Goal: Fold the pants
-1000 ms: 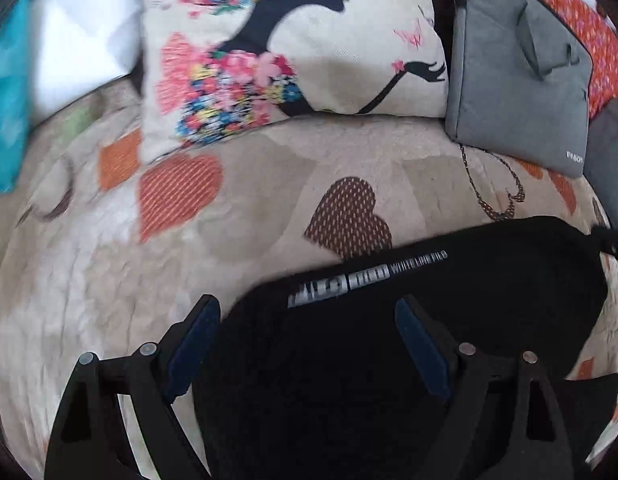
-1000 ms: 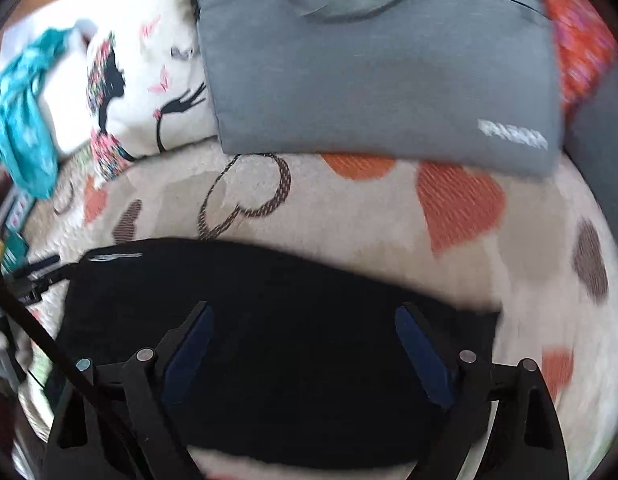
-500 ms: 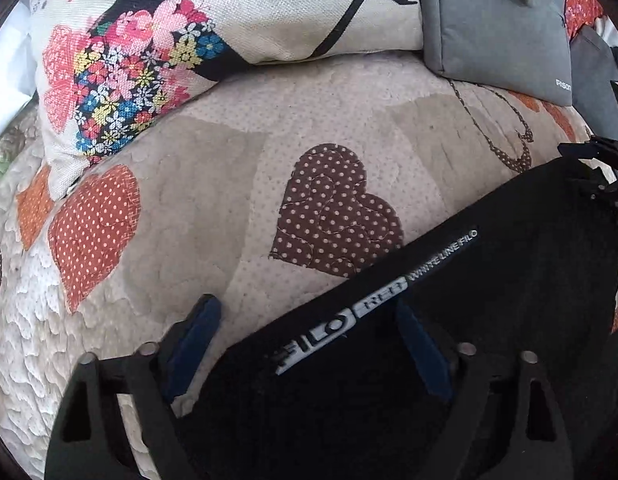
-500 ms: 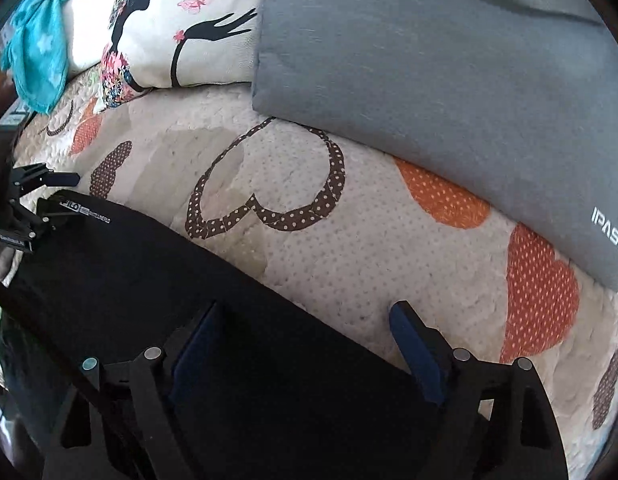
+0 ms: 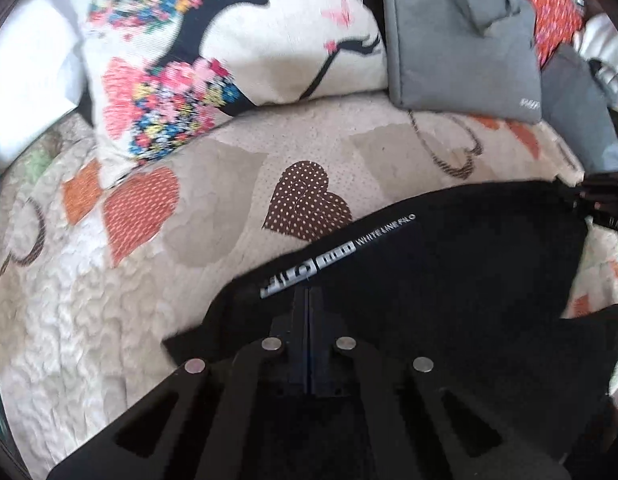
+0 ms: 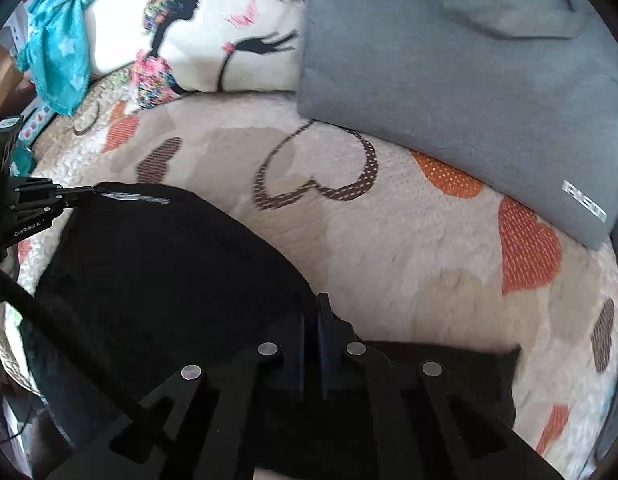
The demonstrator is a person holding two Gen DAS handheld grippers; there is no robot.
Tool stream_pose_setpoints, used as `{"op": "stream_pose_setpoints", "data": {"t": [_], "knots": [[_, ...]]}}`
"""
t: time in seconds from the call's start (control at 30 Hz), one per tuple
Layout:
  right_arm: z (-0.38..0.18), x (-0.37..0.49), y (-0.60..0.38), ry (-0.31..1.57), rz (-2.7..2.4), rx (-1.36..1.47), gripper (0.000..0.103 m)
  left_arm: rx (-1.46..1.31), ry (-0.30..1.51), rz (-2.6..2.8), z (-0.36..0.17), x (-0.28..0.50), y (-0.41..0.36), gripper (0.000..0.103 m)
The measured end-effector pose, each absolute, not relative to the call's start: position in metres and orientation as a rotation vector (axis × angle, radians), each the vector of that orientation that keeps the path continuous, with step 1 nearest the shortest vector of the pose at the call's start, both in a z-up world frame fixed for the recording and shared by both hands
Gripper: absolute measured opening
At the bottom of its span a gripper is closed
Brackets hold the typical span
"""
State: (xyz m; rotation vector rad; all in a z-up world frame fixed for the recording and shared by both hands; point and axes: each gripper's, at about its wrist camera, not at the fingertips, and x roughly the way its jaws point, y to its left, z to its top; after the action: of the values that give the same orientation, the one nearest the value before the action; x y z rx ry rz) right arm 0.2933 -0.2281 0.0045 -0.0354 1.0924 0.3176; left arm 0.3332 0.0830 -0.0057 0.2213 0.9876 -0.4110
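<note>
The black pants point(image 5: 449, 280) lie on a quilted bedspread with heart patches point(image 5: 213, 216). A white logo strip point(image 5: 309, 268) runs along their far edge. My left gripper point(image 5: 308, 296) is shut on that edge just below the logo. In the right wrist view the pants point(image 6: 161, 272) fill the lower left. My right gripper point(image 6: 311, 320) is shut on their far edge at the other end. The left gripper point(image 6: 95, 191) also shows there at the left, pinching the logo corner.
A printed cushion point(image 5: 229, 40) and a grey bag point(image 5: 461, 36) lean at the back of the bed. The grey bag point(image 6: 469, 72) is close behind the right gripper. A teal cloth point(image 6: 61, 40) lies at the far left. A dark cable point(image 6: 49, 320) crosses the lower left.
Both grippers were open over the pants' far edge. Now both have shut on that edge, and the views have pulled back a little.
</note>
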Motion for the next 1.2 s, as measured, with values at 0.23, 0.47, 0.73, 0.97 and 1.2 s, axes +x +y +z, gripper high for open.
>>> {"op": "stream_pose_setpoints", "data": {"t": [0.23,0.47,0.73,0.97,1.2], "knots": [[0.033,0.226,-0.208,1.088,0.344,-0.058,0.006,0.093,0.953,-0.391,0.020,0.273,0.120,0.010],[0.033,0.215,-0.204,1.099,0.326,-0.047,0.006,0.217,0.900,-0.453,0.016,0.270,0.096,0.048],[0.026,0.233,-0.224,1.121,0.323,-0.010,0.006,0.501,0.878,-0.667,-0.008,0.320,0.016,0.058],[0.022,0.250,-0.245,1.124,0.311,0.033,0.006,0.647,0.943,-0.810,-0.048,0.345,-0.019,0.059],[0.032,0.256,-0.249,1.099,0.327,0.068,0.006,0.603,1.057,-0.847,-0.062,0.357,-0.026,0.021]]}}
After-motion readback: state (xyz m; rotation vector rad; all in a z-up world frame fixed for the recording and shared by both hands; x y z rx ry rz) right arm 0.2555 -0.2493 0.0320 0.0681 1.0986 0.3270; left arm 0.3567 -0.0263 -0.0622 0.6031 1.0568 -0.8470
